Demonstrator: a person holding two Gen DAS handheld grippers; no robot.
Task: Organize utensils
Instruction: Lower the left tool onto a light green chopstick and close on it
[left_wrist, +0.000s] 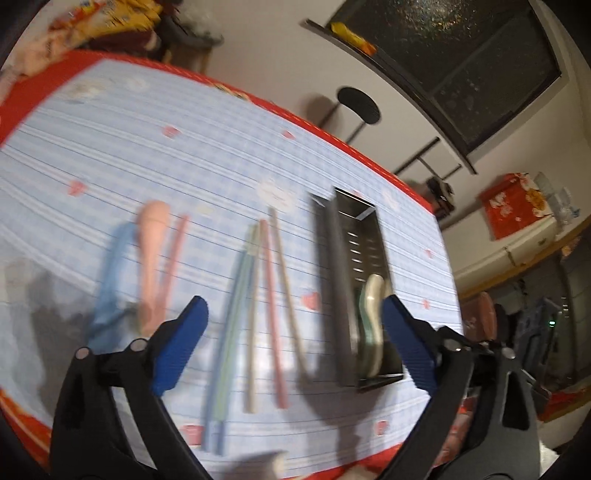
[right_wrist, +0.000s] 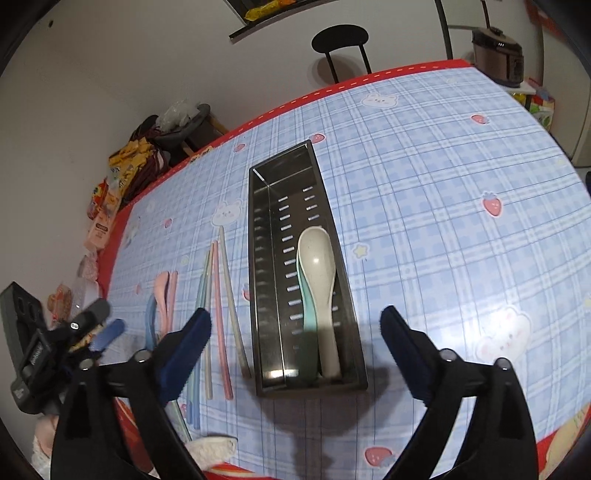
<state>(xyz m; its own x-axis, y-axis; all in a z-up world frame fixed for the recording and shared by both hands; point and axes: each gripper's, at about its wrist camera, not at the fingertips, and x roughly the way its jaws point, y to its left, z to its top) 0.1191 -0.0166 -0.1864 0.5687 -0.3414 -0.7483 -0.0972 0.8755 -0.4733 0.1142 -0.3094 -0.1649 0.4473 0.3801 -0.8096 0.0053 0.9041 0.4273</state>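
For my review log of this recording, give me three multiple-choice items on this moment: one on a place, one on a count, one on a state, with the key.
1. Where do the chopsticks lie?
A. Inside the metal tray
B. On the tablecloth, left of the metal tray in the right wrist view
C. On the chair

2. How many spoons lie in the metal tray?
A. None
B. Two
C. Five

3. How does the right gripper stand?
A. Open, holding nothing
B. Shut on a spoon
C. Shut on the tray's rim

Key:
1 B, they rest on the tablecloth beside the tray.
2 B, a white spoon lies over a green spoon.
3 A, its jaws stand wide apart with nothing between the pads.
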